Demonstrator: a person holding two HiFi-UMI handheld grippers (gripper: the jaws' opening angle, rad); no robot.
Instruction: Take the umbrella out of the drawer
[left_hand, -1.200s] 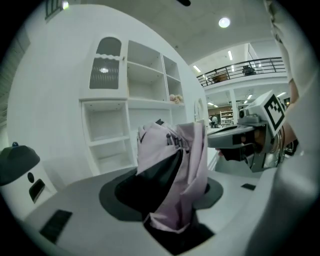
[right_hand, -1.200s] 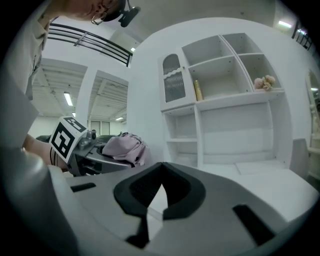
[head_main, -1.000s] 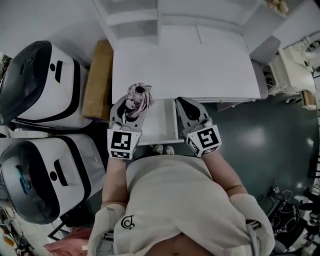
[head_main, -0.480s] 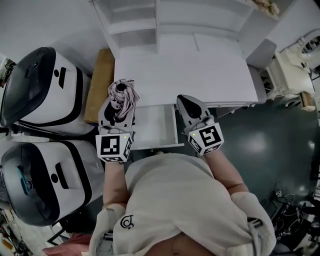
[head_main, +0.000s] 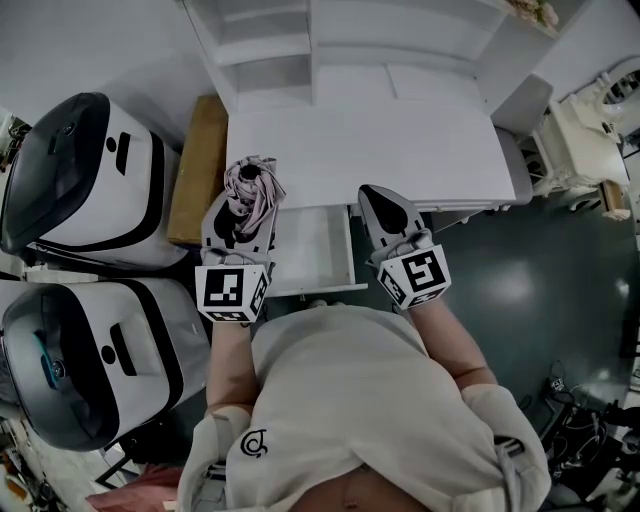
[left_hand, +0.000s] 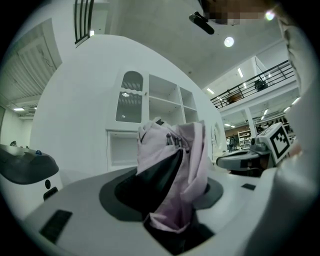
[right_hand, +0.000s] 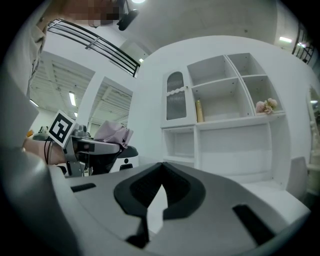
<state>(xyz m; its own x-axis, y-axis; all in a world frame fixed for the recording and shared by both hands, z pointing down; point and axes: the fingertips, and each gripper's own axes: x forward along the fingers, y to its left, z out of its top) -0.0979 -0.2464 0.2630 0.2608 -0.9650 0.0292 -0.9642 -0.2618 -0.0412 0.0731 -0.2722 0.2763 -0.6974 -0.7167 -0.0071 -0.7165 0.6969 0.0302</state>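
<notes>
My left gripper (head_main: 246, 205) is shut on a folded pale-pink umbrella (head_main: 250, 186) and holds it level above the front left corner of the white desk (head_main: 400, 150). In the left gripper view the bunched pink fabric (left_hand: 185, 165) fills the space between the dark fingers (left_hand: 157, 182) of that gripper (left_hand: 175, 157). The white drawer (head_main: 312, 248) stands pulled open under the desk, between both grippers. My right gripper (head_main: 378, 196) hovers at the drawer's right side, shut and holding nothing; its tips (right_hand: 161, 167) meet. The umbrella (right_hand: 113, 132) also shows at the left of the right gripper view.
Two large white-and-black machines (head_main: 80, 180) (head_main: 90, 360) stand at the left, with a brown board (head_main: 197, 165) between them and the desk. A white shelf unit (head_main: 300, 45) rises at the desk's back, holding a bottle (right_hand: 199, 111) and flowers (right_hand: 265, 106). A cream chair (head_main: 590, 130) is at the right.
My left gripper has lifted the umbrella up and leftward out of the drawer to the desk's front left corner. The right gripper rose a little beside the drawer.
</notes>
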